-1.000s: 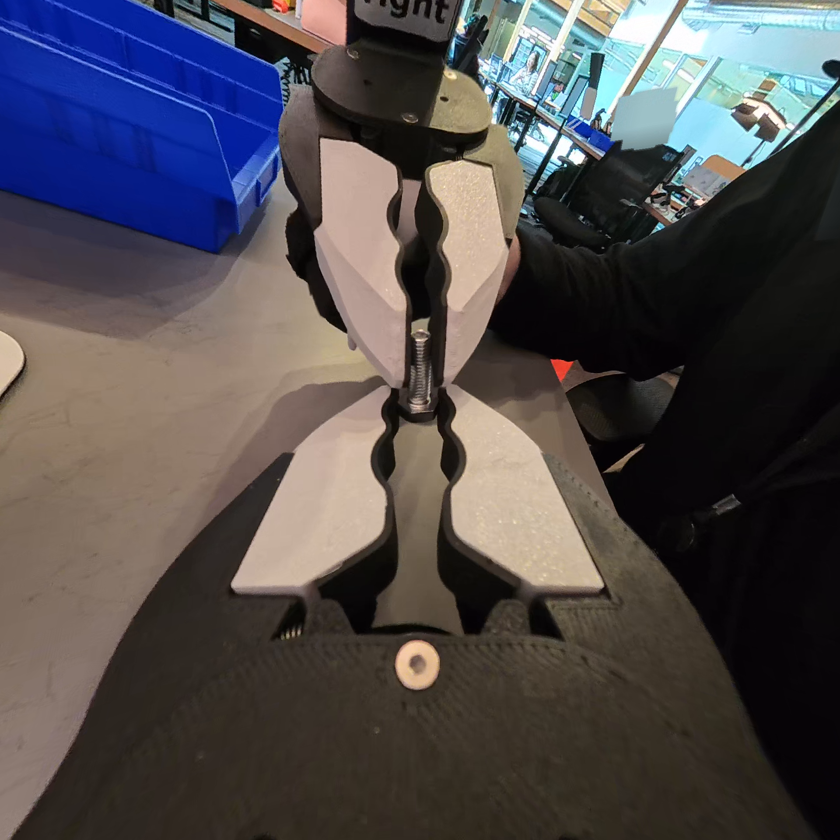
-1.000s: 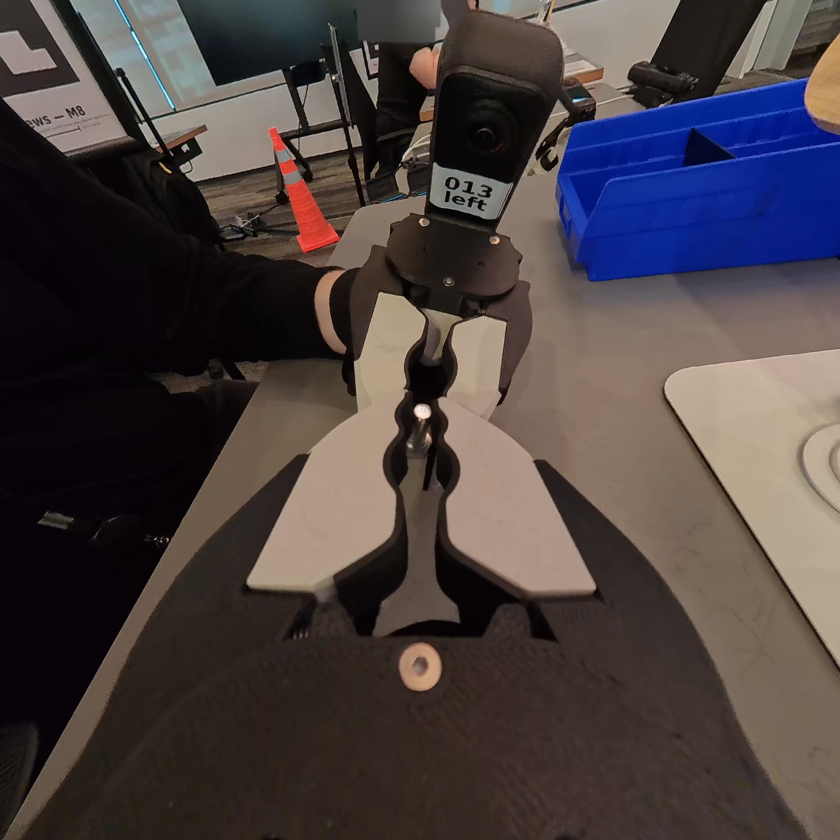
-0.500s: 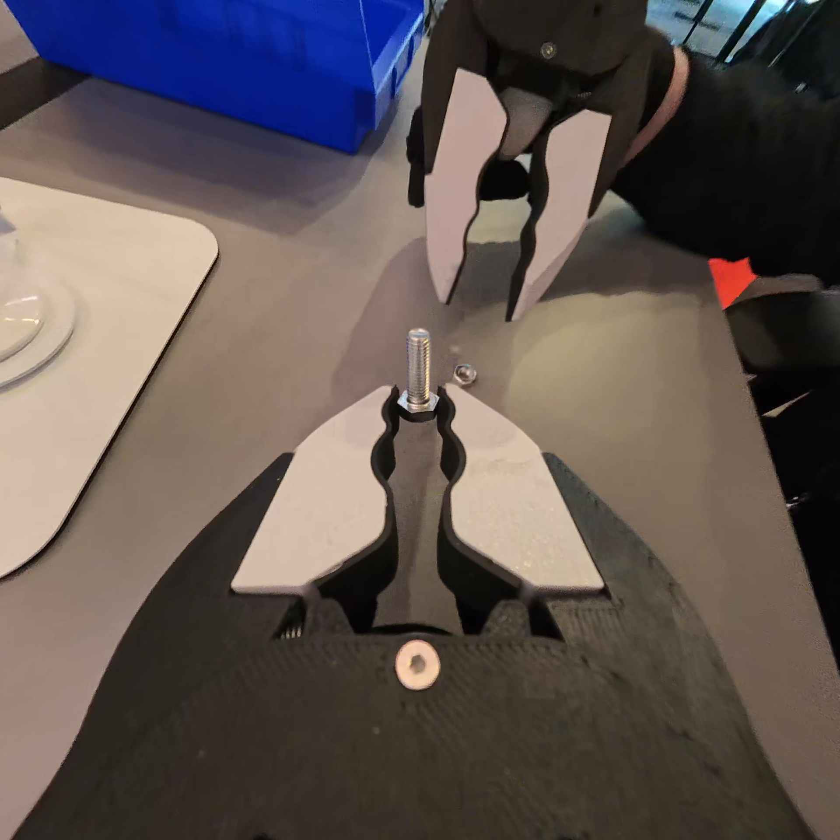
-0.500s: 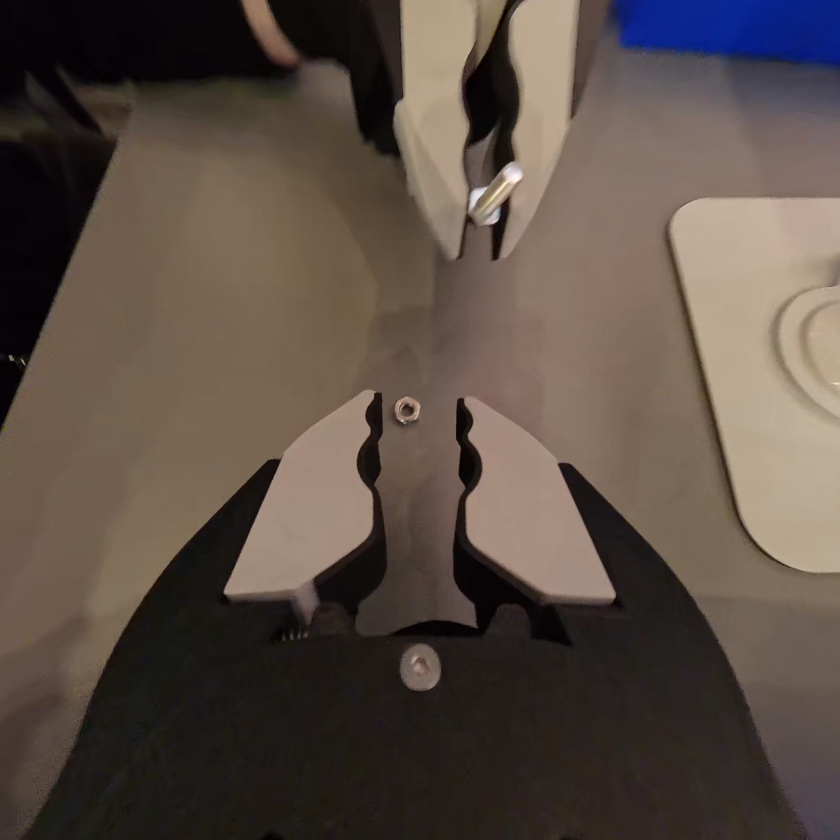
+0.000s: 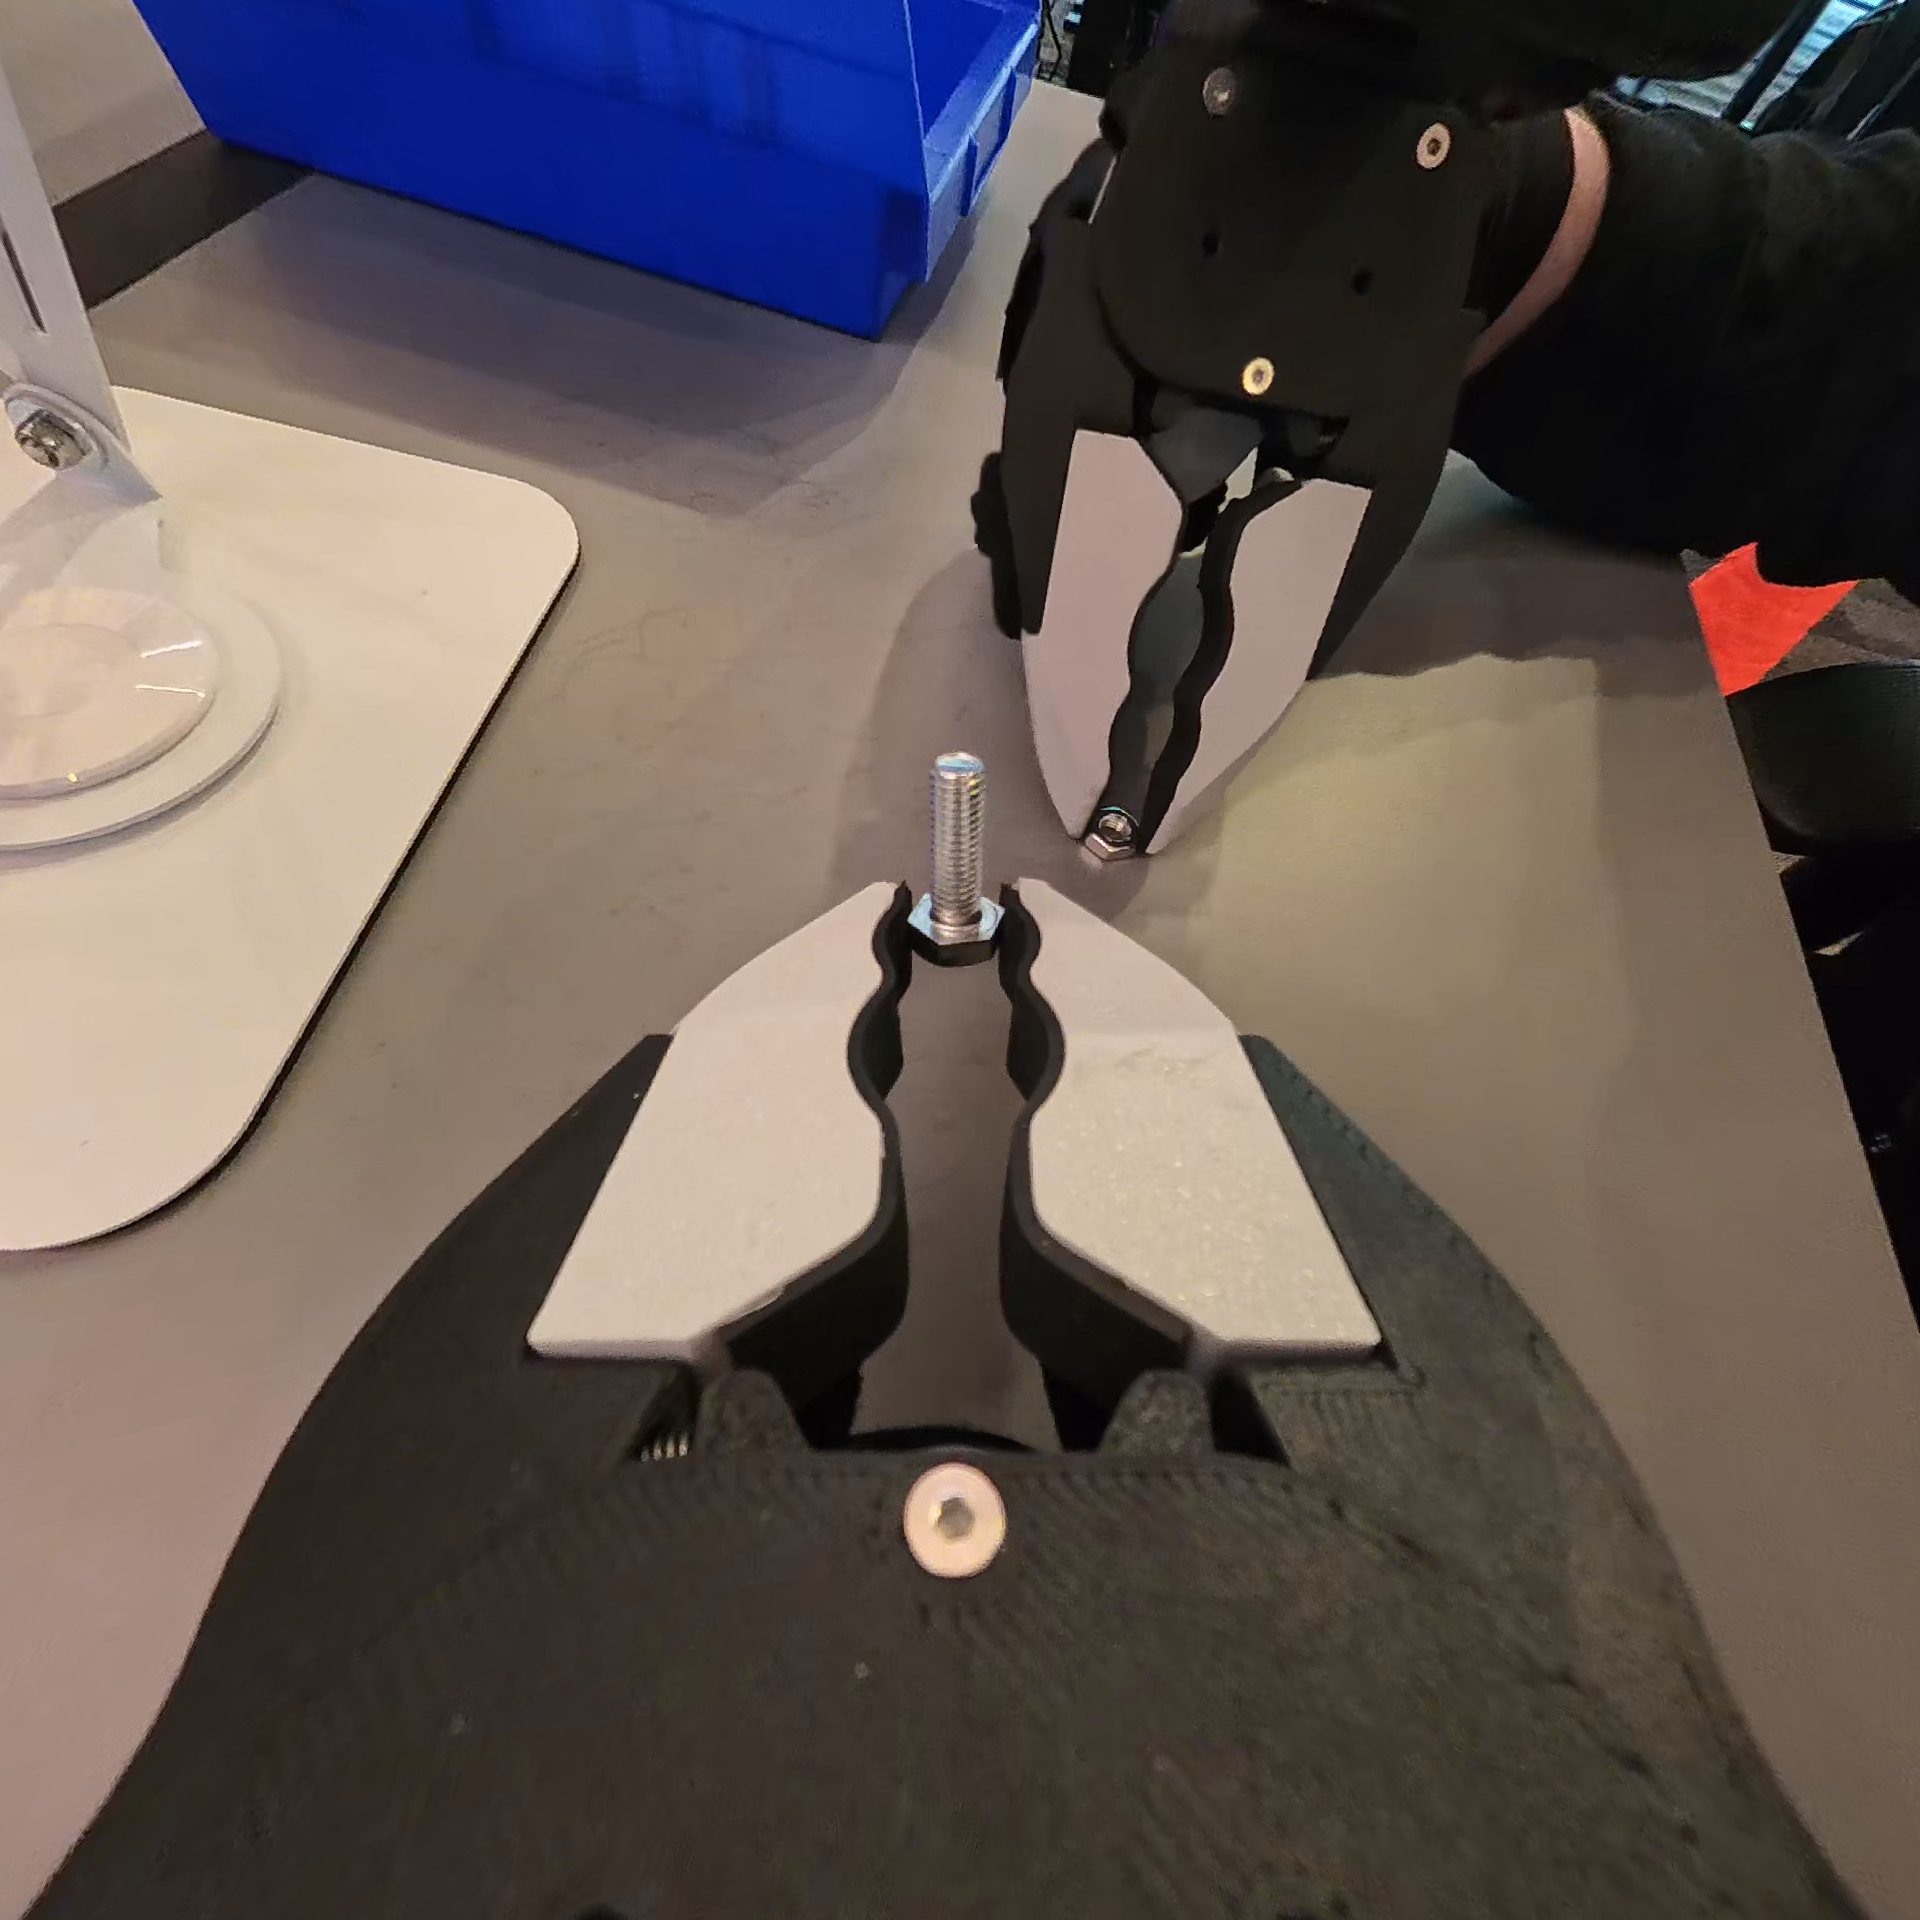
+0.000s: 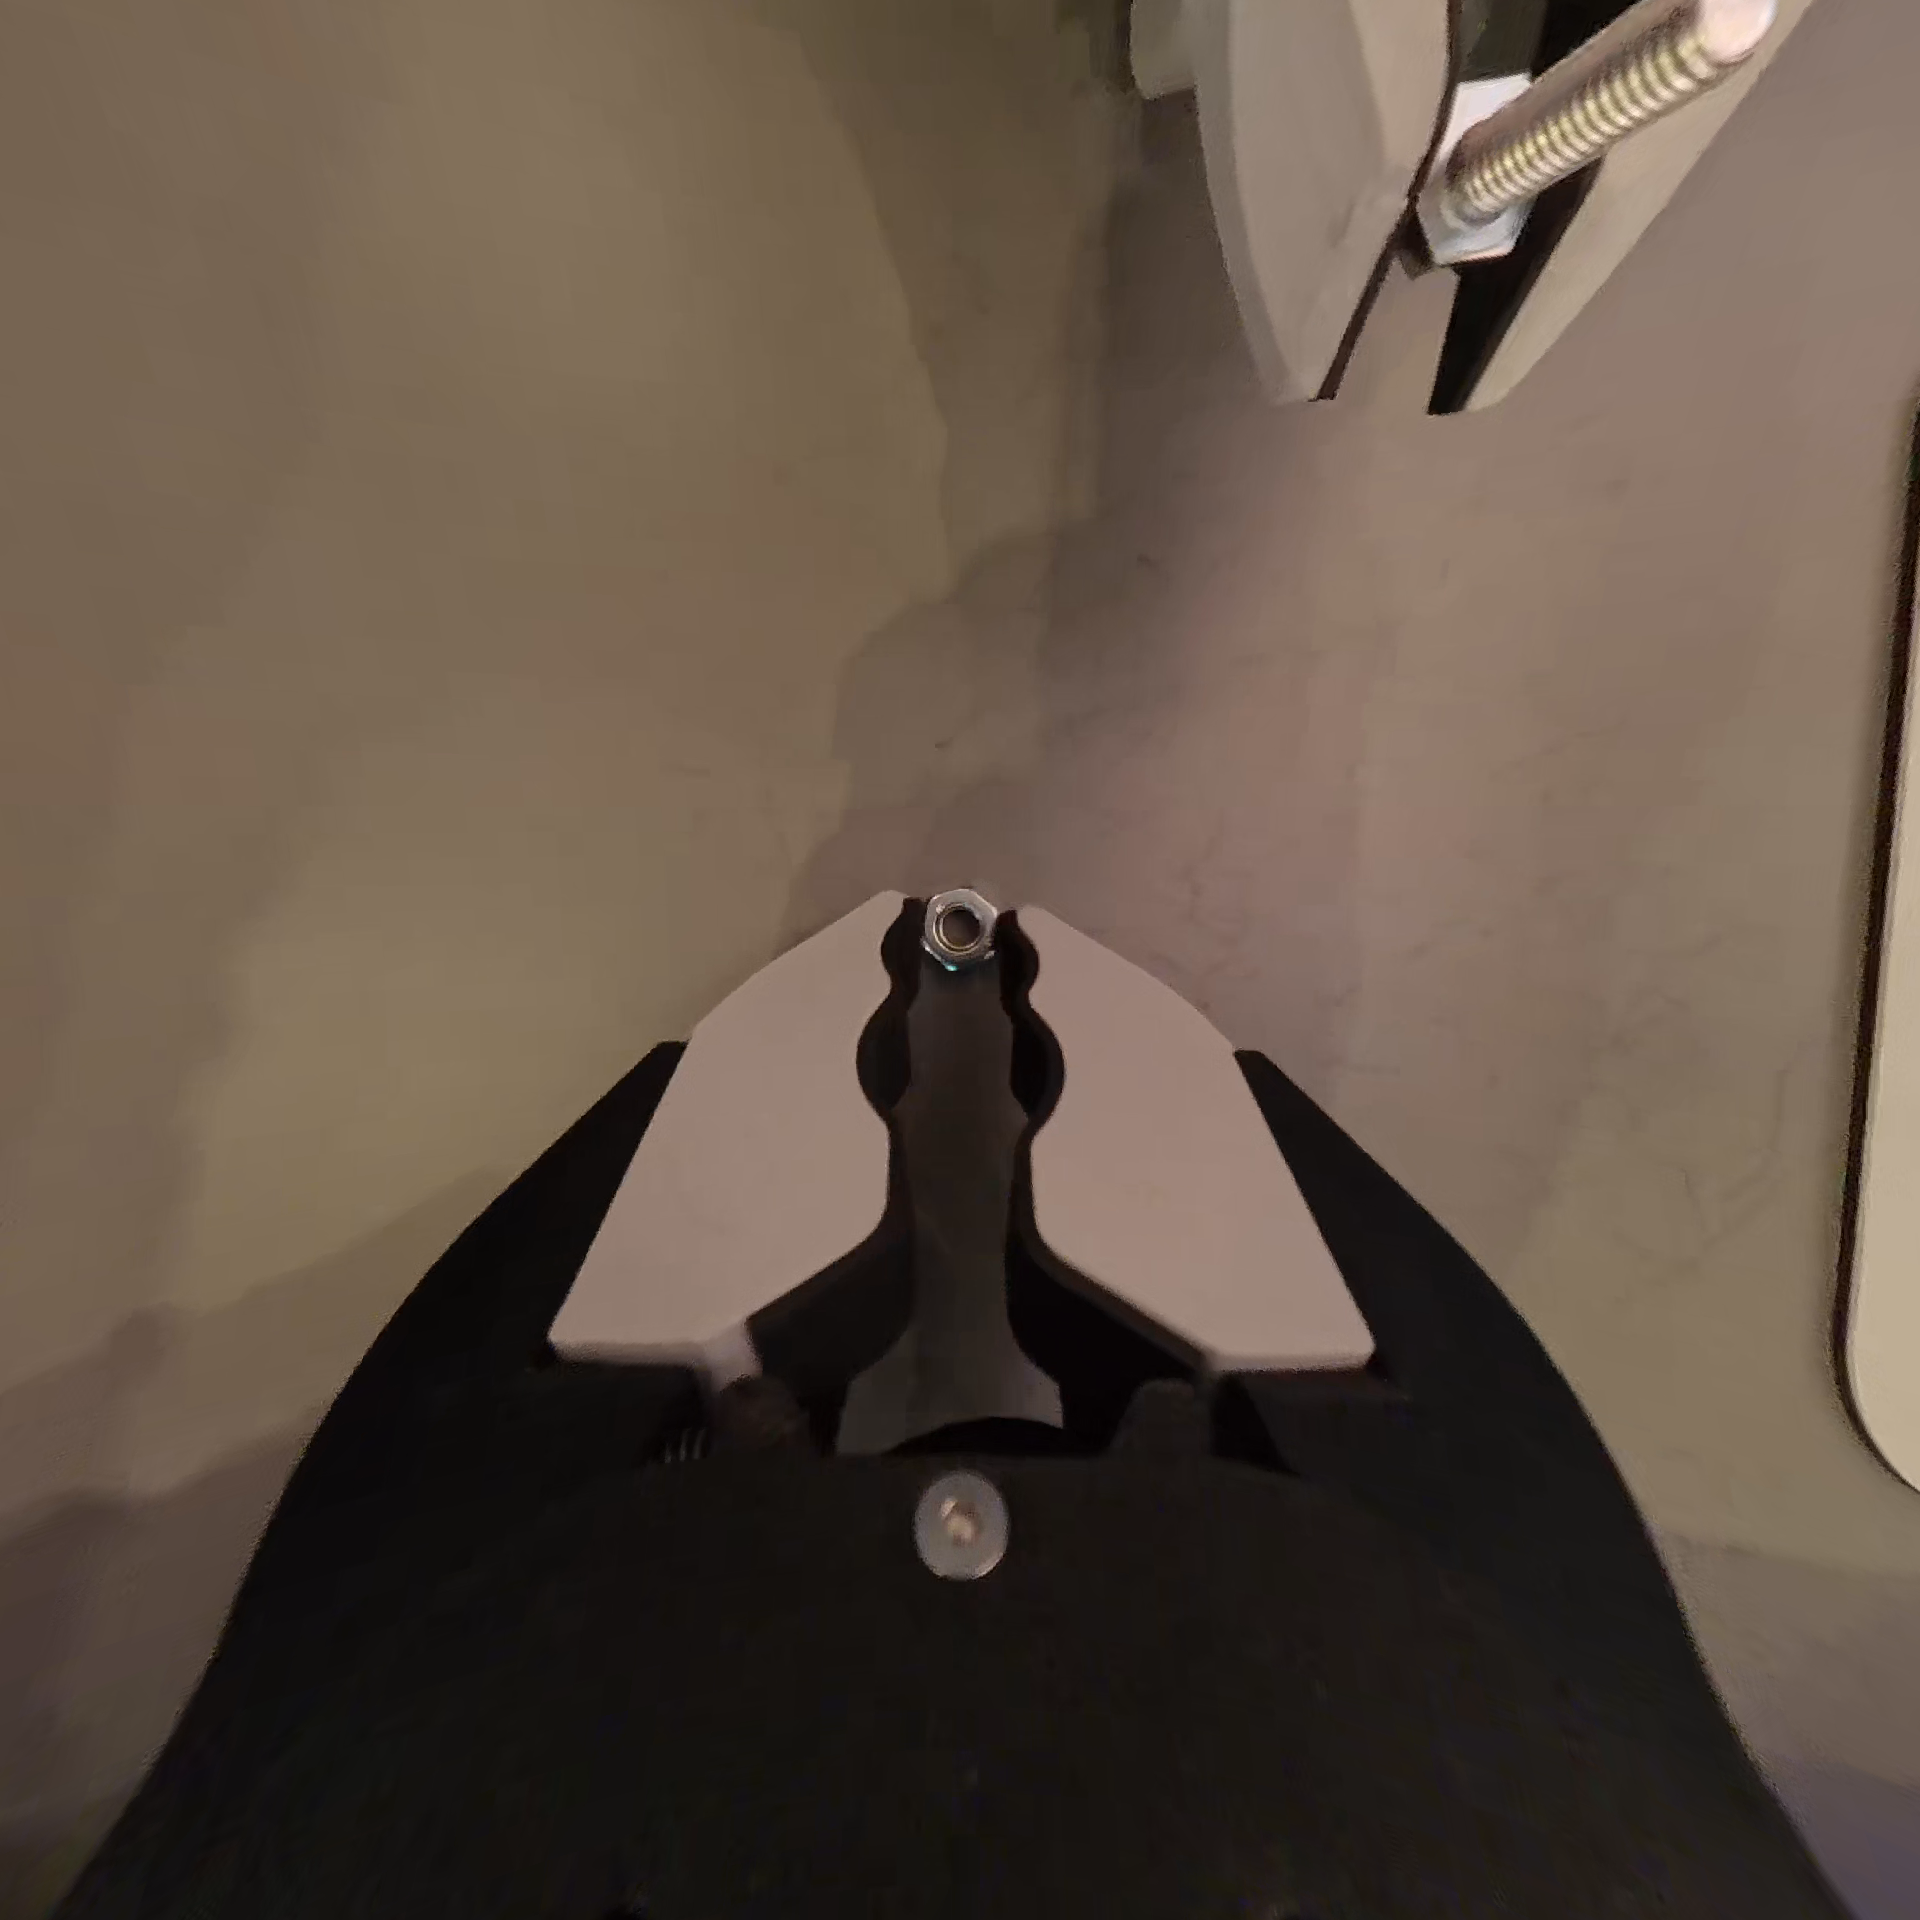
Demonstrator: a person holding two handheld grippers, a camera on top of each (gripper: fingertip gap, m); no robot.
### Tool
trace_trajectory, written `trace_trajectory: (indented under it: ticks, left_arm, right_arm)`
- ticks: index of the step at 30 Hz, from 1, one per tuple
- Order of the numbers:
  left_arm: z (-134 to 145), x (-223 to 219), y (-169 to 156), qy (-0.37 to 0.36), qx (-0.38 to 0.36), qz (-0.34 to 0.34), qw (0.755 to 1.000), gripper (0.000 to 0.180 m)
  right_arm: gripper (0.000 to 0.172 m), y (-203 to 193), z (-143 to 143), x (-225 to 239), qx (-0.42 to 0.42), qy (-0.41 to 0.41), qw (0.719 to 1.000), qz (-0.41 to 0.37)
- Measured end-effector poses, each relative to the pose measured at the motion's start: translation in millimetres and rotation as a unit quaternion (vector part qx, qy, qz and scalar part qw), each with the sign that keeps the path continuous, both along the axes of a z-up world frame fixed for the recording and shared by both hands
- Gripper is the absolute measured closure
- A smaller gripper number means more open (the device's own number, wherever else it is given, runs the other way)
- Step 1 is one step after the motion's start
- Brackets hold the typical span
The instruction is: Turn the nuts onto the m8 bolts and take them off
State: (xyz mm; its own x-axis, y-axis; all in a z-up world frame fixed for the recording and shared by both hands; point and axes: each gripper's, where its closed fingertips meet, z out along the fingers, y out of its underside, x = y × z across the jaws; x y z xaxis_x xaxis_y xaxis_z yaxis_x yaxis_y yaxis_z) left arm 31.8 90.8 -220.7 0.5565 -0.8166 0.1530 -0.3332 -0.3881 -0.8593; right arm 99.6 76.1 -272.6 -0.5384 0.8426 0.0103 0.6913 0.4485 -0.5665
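Two claws: left claw (image 5: 954, 914) clamps upright bolt (image 5: 956, 842); right claw (image 6: 961, 920), tips down, pinches nut (image 6: 959, 922).

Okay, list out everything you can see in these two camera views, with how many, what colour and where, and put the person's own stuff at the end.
bolt: one, silver, upright, its hex head pinched between the left gripper's tips.
nut: one, silver, on the table, pinched between the right gripper's tips.
bin: one, blue, far side of the table.
stand base: one, white plate with a round foot, table's left part in the left wrist view.
table: one, grey.
left gripper: one, black with grey fingers, shut on the bolt head.
right gripper: one, same make, tips down at the table, shut on the nut.
sleeve: one, black, behind the right gripper.
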Motion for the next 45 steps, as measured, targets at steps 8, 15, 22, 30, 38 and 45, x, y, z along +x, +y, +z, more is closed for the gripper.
trace_trajectory:
  ticks: [8,15,22,30,38,45]
  left_arm:
    - [3,1,1,0.033,0.033,0.005,0.999,0.165]
    - [13,6,0,0.075,0.097,0.008,0.992,0.165]
    - [20,6,0,0.109,0.140,0.016,0.984,0.165]
    - [26,8,-1,0.111,0.156,0.019,0.981,0.165]
    - [26,7,2,0.123,0.163,0.034,0.978,0.165]
    - [25,4,9,0.147,0.179,0.058,0.971,0.165]
  right_arm:
    - [0.158,6,30,-8,-0.035,0.056,0.998,-0.013]
    - [0.158,4,120,-36,-0.079,0.197,0.977,0.014]
    - [0.158,2,125,-53,-0.073,0.210,0.974,0.034]
    - [0.158,-1,120,-60,-0.075,0.206,0.975,0.045]
    - [0.158,0,119,-64,-0.057,0.210,0.975,0.047]
    - [0.158,7,117,-64,-0.059,0.215,0.974,0.024]
